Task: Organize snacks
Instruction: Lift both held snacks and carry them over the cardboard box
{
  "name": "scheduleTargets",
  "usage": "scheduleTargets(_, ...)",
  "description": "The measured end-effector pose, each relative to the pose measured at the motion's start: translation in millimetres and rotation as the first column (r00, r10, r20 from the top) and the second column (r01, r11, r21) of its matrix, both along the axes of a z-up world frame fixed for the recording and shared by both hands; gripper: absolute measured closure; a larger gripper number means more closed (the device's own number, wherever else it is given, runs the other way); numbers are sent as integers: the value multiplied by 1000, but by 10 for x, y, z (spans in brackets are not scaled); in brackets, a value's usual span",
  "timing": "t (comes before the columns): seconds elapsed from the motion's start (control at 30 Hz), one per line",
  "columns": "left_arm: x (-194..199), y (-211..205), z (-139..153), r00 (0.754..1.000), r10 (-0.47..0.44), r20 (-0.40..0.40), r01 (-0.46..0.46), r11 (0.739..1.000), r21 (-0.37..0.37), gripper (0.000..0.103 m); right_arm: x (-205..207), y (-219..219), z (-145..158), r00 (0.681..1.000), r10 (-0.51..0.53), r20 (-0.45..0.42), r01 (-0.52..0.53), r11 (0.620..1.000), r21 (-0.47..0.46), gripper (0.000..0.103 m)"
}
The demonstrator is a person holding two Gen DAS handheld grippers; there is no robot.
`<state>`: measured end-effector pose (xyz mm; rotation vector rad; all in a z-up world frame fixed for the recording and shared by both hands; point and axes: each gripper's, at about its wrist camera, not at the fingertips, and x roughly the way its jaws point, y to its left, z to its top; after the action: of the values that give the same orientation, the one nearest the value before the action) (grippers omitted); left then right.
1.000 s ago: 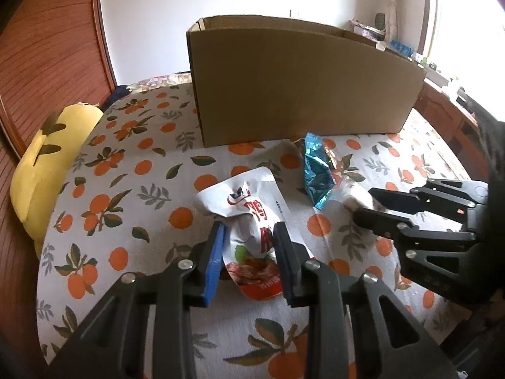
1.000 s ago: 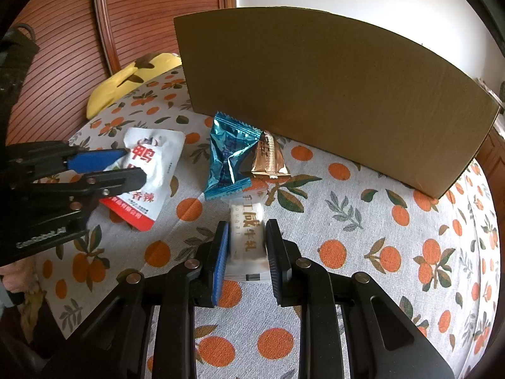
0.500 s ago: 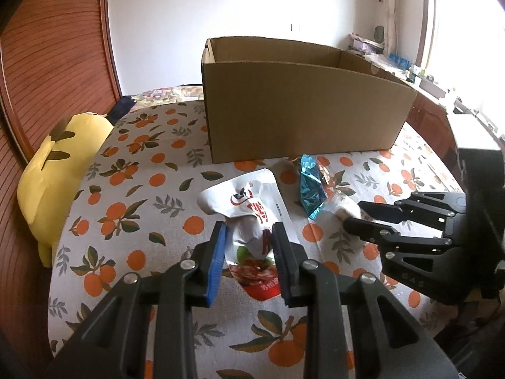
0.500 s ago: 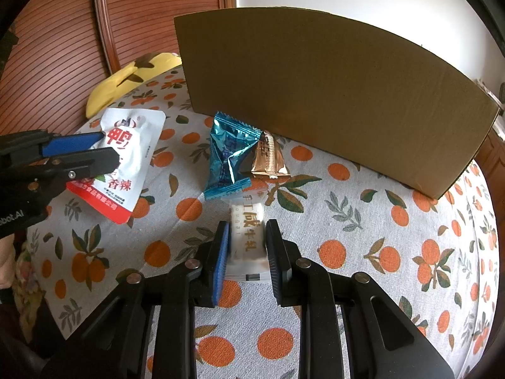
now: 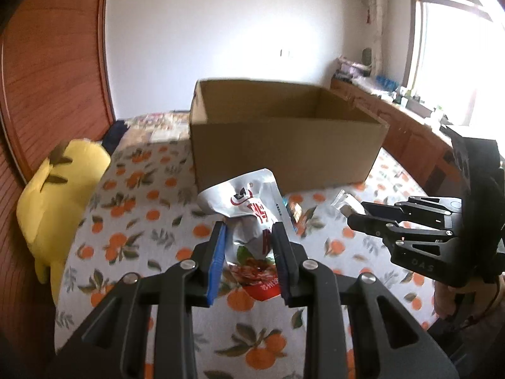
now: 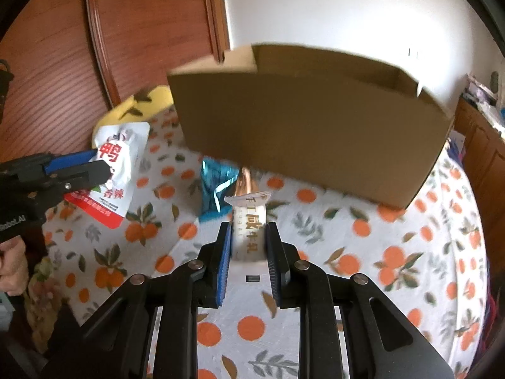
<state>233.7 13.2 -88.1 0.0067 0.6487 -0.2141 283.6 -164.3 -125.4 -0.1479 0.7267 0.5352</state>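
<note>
My left gripper (image 5: 249,230) is shut on a white and red snack pouch (image 5: 249,211), which hangs crumpled above the tablecloth; the same pouch (image 6: 118,164) shows at the left of the right wrist view in the left gripper (image 6: 101,165). My right gripper (image 6: 247,230) is shut on a white nougat bar (image 6: 249,227), lifted off the cloth; the right gripper (image 5: 355,213) appears at the right of the left wrist view. An open cardboard box (image 5: 284,139) stands behind both. A blue wrapper (image 6: 216,186) and a bronze wrapper (image 6: 244,181) lie in front of the box (image 6: 309,132).
The table carries an orange-print cloth (image 5: 135,227). A yellow plush toy (image 5: 60,189) lies at its left edge. Wooden panelling (image 6: 63,47) rises behind on the left, and a cluttered wooden counter (image 5: 394,104) runs under the window on the right.
Both grippers have risen with their snacks: the pouch and the nougat bar left the cloth. The box's open top has come into view in both views.
</note>
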Motion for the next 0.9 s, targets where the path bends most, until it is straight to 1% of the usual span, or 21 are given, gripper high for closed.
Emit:
scheduleTargets(0.2, 128, -84, 244, 997, -37, 64, 38, 999, -13, 76, -9, -104, 349, 998, -4, 70, 2, 999, 33, 84)
scheduleTargets(0.37, 329, -140, 388, 992, -66, 108, 69, 997, -17, 76, 29, -159, 515, 994, -6, 105, 1, 999, 41, 84)
scheduleTargets(0.53, 555, -164, 520, 984, -98, 146, 105, 994, -38, 76, 161, -244, 666, 991, -21, 134, 14, 999, 52, 84)
scheduleTargets(0.67, 746, -212, 606, 978, -119, 172, 127, 991, -35, 76, 299, -275, 785, 986, -32, 161, 24, 998, 51, 84)
scheduleTargets(0.83, 997, -242, 672, 972, -135, 192, 145, 989, -39, 76, 504, -309, 870, 982, -40, 186, 28, 997, 69, 84)
scheduleTargets(0.9, 1085, -249, 689, 970, -128, 208, 139, 989, -42, 76, 606, -309, 901, 980, -40, 195, 25, 997, 75, 84)
